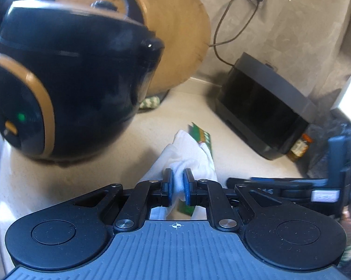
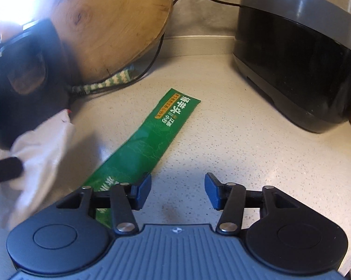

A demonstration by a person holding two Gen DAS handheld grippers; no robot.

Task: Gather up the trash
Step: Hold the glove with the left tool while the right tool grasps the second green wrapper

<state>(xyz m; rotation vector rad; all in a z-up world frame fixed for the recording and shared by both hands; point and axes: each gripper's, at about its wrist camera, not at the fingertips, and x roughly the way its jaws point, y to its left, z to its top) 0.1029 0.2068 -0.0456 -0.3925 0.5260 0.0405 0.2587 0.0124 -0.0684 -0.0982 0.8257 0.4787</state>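
The left gripper [image 1: 177,182] is clenched on a crumpled white tissue [image 1: 189,154], its blue pads pressing the paper from both sides just above the speckled desk [image 1: 119,144]. The tissue bulges out ahead of the gripper and partly covers a long green wrapper [image 1: 202,135] that lies flat on the desk. From the right wrist camera the green wrapper [image 2: 149,137] runs diagonally, printed end toward the back wall, its near end passing under the left finger of the right gripper [image 2: 177,190]. That gripper is released, with only bare desk [image 2: 257,140] between its fingers; its left pad sits over the wrapper's edge without pinching it. A black and gold rice cooker [image 1: 65,84] stands to the left, a round wooden cutting board [image 2: 110,25] leans on the wall behind it, and a dark grey appliance [image 2: 301,53] sits at the right. The tissue [image 2: 40,149] shows at that view's left edge.
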